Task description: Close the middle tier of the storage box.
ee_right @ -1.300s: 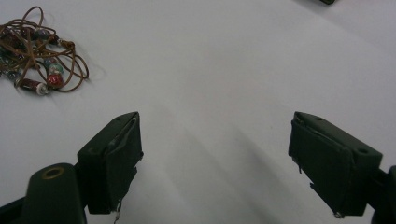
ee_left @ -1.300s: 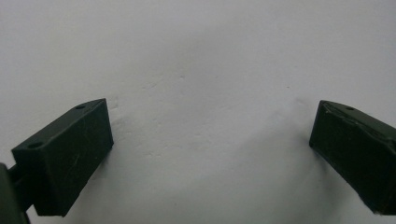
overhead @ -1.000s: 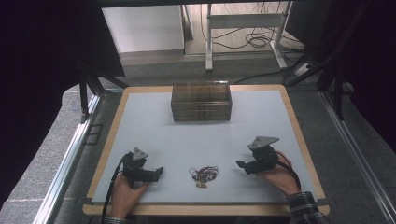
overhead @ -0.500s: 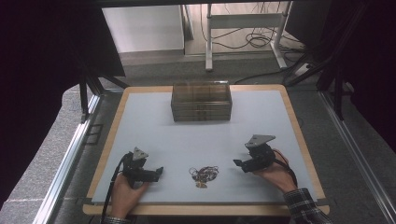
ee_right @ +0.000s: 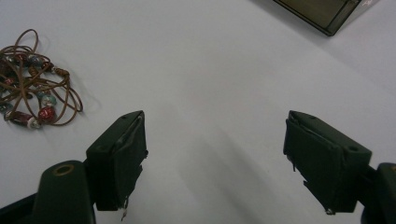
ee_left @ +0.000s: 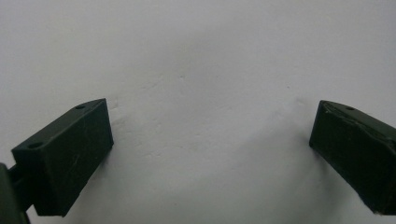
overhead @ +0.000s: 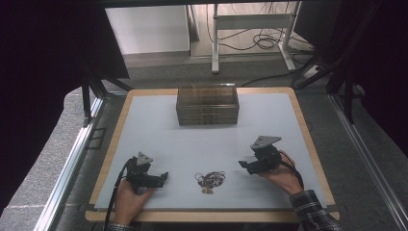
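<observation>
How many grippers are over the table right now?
2. The left gripper sits at the near left of the white table, jaws open; the right gripper is at the near right, jaws open, with the beaded cord necklace lying between them.

No lettering, label, brand or number reads anywhere here, not on the table, the box or the gripper jaws.

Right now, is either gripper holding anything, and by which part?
Nothing is held. The left gripper and right gripper both stand open over bare white tabletop; the tangled brown beaded cord necklace lies untouched between them.
</observation>
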Tool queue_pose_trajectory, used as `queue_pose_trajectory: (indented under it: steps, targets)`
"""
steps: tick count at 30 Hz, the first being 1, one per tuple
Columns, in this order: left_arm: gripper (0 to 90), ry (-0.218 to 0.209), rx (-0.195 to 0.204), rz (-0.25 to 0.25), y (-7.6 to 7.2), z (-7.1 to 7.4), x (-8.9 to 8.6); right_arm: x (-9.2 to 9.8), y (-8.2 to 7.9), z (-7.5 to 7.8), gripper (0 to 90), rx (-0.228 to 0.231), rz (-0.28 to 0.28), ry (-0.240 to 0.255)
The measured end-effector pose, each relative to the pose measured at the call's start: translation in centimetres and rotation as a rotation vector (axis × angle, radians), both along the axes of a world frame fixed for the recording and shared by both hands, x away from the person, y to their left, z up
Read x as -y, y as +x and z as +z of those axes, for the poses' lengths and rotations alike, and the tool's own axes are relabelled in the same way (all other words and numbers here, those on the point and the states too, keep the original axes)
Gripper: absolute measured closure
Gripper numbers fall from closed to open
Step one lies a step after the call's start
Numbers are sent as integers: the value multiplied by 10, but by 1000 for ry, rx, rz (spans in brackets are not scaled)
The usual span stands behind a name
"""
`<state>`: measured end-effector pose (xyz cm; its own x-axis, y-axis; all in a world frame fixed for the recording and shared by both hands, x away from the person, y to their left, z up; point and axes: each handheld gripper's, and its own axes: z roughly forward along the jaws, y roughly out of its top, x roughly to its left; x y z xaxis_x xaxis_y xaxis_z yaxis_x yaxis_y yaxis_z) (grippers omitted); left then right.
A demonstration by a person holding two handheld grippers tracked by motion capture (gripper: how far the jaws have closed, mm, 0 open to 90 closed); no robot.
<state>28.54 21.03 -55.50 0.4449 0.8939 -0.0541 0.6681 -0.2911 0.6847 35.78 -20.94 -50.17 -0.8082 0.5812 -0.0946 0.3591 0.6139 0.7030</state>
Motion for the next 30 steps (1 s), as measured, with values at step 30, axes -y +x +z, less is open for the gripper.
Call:
queue_pose_trajectory:
  steps: [30]
  targets:
    - [0, -1, 0, 0, 0, 0, 0, -21, 9, 0, 235, 59, 16, -51]
